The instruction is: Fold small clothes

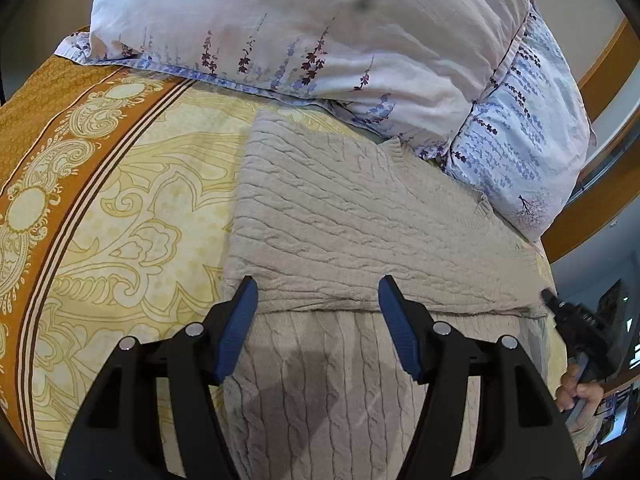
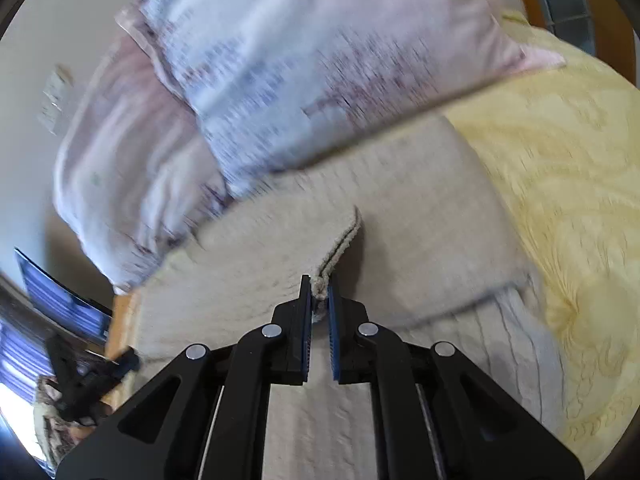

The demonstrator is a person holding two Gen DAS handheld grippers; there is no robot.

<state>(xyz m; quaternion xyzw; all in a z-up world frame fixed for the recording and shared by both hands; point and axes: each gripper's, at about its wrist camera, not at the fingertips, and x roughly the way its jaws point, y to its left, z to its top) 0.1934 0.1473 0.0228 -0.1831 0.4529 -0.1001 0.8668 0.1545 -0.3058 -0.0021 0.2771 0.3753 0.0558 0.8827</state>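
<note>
A beige cable-knit sweater [image 1: 344,216] lies on the bed, with its upper part folded over the lower part. My left gripper [image 1: 318,292] is open and empty, its blue fingers hovering just over the fold edge. My right gripper [image 2: 320,290] is shut on a lifted edge of the same sweater [image 2: 420,216] and holds that edge pinched up off the layer below. The right wrist view is blurred by motion. The right gripper also shows in the left wrist view [image 1: 550,298] at the sweater's right edge.
The sweater lies on a yellow bedspread [image 1: 132,216] with an orange patterned border [image 1: 48,128]. Two floral pillows [image 1: 304,24] are stacked just behind the sweater. A wooden bed frame [image 1: 608,64] runs along the right. A screen [image 2: 60,304] stands beyond the bed.
</note>
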